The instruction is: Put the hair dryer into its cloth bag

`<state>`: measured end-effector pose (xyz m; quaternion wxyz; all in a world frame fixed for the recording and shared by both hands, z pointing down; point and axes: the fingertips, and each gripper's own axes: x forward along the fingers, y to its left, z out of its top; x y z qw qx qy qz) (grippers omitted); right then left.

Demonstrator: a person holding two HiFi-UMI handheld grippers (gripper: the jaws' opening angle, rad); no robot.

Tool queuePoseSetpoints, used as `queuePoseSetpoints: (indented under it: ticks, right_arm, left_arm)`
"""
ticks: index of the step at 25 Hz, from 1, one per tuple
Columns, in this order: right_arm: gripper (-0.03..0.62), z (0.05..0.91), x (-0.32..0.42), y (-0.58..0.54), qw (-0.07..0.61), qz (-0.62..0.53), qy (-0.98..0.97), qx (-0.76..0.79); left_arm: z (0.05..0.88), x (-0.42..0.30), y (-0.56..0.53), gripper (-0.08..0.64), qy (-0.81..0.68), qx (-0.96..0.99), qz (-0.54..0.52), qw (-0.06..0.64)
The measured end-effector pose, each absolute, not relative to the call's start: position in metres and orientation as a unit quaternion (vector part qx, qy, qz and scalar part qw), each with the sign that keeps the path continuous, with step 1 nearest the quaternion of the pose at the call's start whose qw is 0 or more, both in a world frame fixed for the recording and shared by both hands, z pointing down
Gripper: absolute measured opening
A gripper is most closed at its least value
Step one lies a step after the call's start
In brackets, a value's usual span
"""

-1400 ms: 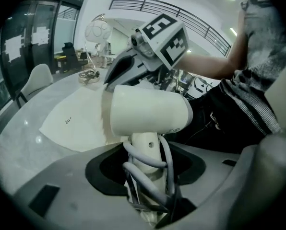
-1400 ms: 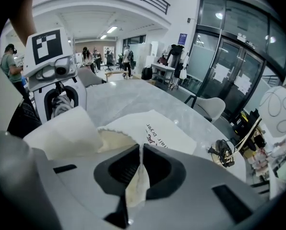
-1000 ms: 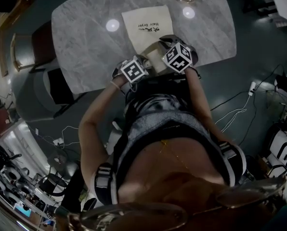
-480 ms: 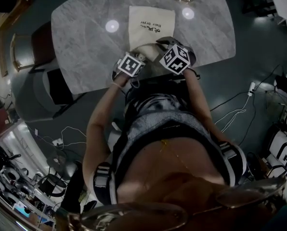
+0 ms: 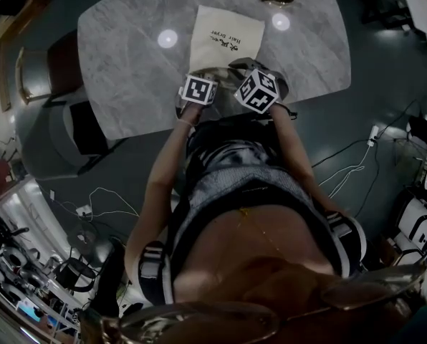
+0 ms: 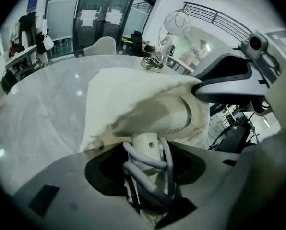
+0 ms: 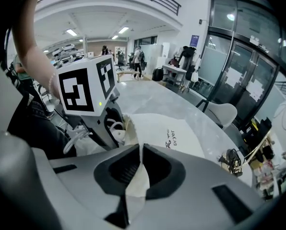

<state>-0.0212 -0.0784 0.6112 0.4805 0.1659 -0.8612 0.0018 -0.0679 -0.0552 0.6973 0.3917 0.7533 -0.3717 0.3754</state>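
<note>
Over the last second the left tool point(image 6: 150, 150) has swung in close beside the right tool point(image 7: 138, 148), and the cloth bag point(image 5: 226, 38) has shifted a little further from the person across the marble tabletop point(image 5: 127, 63).

The left tool's jaws stand part-way apart, gripping the hair dryer point(image 6: 167, 114) by its handle. The right tool's jaws are pressed together, pinching a fold of the bag's rim and lifting the mouth.

The step in hand looks like sliding the dryer in. To do it well, the right tool should keep the rim raised and taut while the left tool pushes along the bag's length, so the cloth does not bunch or drag along the tabletop.

The dryer is pale cream, with a darker ring round its barrel. A grey cord point(image 6: 143, 159) is wound round the handle. The barrel already lies inside the bag's mouth; the handle is still outside. The bag is cream cloth with small dark lettering, lying flat near the tabletop's near edge.
</note>
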Motion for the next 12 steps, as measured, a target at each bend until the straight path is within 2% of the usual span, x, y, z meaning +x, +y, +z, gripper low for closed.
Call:
queuePoseSetpoints:
  ticks: [12]
  right_arm:
    - [0.077,0.623,-0.027,-0.069,0.493,0.004,-0.859,0.142]
  left_arm:
    - [0.721,-0.076,-0.080,0.232,-0.422,0.718,0.386,0.396]
